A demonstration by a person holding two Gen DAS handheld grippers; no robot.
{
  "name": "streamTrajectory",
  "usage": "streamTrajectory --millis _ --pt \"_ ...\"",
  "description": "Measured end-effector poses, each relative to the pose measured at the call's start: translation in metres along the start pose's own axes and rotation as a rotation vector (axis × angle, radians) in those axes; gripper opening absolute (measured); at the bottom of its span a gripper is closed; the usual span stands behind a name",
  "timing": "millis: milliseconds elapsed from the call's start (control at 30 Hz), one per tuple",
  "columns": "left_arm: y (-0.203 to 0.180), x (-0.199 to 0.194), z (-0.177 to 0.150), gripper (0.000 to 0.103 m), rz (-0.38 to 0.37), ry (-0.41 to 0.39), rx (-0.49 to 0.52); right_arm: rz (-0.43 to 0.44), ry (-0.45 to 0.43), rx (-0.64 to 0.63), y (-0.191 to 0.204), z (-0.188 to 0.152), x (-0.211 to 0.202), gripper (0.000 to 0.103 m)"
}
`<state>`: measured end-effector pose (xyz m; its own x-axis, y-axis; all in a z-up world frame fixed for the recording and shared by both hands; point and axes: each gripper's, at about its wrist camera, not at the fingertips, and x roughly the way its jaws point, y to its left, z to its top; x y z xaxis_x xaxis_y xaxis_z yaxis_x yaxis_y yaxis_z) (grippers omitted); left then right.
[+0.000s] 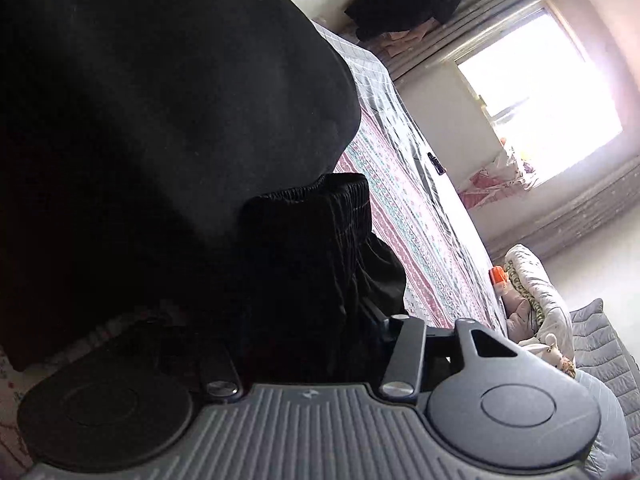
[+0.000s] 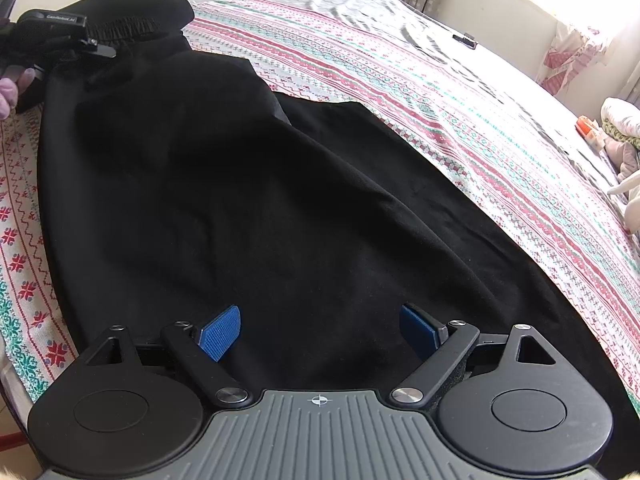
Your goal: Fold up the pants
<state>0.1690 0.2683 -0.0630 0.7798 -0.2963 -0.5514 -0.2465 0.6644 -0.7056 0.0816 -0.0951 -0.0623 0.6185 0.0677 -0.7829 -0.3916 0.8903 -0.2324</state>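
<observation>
Black pants (image 2: 240, 180) lie spread across the patterned bedsheet (image 2: 400, 80). My right gripper (image 2: 320, 330) hovers open just over the cloth near its front end, and its blue pads (image 2: 220, 332) hold nothing. At the far left, my left gripper (image 2: 86, 46) is at the elastic waistband (image 2: 132, 26), with a person's hand (image 2: 8, 88) behind it. In the left wrist view the gathered waistband (image 1: 312, 200) bunches up between the fingers of the left gripper (image 1: 312, 332), which is shut on it. Dark cloth hides the pads. The rest of the pants (image 1: 160, 100) fills the left of that view.
A small dark object (image 2: 466, 41) lies on the sheet far back. An orange item (image 2: 586, 124) and piled bedding (image 2: 624, 120) sit at the bed's right edge. Dark clothes (image 1: 404, 0) hang by the curtain beside a bright window (image 1: 540, 92).
</observation>
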Motion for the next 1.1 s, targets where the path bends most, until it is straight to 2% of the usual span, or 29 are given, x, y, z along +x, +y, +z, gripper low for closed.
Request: streamTrajectory --millis 33,100,167,233,300,367,400,500,533,600,633,667,700,800,867,967,1100 --pt "-0.003 0.0 -0.002 0.04 -0.007 0.001 0.021 0.001 -0.001 0.002 0.0 0.0 0.0 0.088" --pt "-0.015 -0.007 -0.007 0.038 0.011 -0.03 0.086 0.006 -0.001 0.015 -0.004 -0.002 0.0 0.088" --pt "-0.032 -0.022 -0.012 0.037 0.009 -0.096 0.186 0.011 0.003 0.028 -0.007 -0.003 -0.001 0.089" --pt "-0.05 -0.045 -0.02 0.036 -0.002 -0.218 0.298 0.012 0.006 0.03 -0.008 -0.003 -0.001 0.089" --pt "-0.059 -0.07 -0.029 0.036 0.002 -0.331 0.367 0.011 0.007 0.021 -0.007 -0.002 -0.001 0.089" --pt "-0.057 -0.086 -0.037 0.037 0.056 -0.383 0.388 0.018 0.008 0.009 -0.006 0.0 0.0 0.089" --pt "-0.055 -0.089 -0.041 0.037 0.119 -0.385 0.408 0.024 0.009 0.004 -0.005 0.001 0.0 0.089" --pt "-0.047 -0.08 -0.047 0.041 0.34 -0.294 0.463 0.05 0.014 -0.009 -0.002 0.004 0.002 0.089" --pt "-0.042 -0.077 -0.046 0.045 0.378 -0.253 0.459 0.06 0.019 -0.011 -0.002 0.006 0.002 0.089" --pt "-0.037 -0.081 -0.044 0.059 0.388 -0.223 0.437 0.063 0.021 -0.016 -0.001 0.007 0.001 0.089" --pt "-0.039 -0.087 -0.044 0.063 0.395 -0.225 0.429 0.056 0.019 -0.023 -0.001 0.008 0.001 0.089" --pt "-0.044 -0.093 -0.045 0.072 0.411 -0.233 0.442 0.049 0.013 -0.029 -0.001 0.008 0.0 0.089" --pt "-0.05 -0.101 -0.049 0.079 0.432 -0.245 0.477 0.046 0.008 -0.03 -0.002 0.009 0.0 0.089" --pt "-0.074 -0.114 -0.063 0.088 0.48 -0.269 0.62 0.068 -0.011 0.012 -0.01 0.011 -0.005 0.089" --pt "-0.092 -0.116 -0.073 0.091 0.468 -0.244 0.708 0.092 -0.016 0.064 -0.02 0.014 -0.006 0.089" --pt "-0.12 -0.101 -0.088 0.098 0.391 -0.187 0.832 0.104 -0.016 0.129 -0.03 0.014 -0.005 0.089" --pt "-0.162 -0.054 -0.104 0.103 0.269 -0.043 0.974 0.12 -0.029 0.159 -0.037 0.015 -0.007 0.089"
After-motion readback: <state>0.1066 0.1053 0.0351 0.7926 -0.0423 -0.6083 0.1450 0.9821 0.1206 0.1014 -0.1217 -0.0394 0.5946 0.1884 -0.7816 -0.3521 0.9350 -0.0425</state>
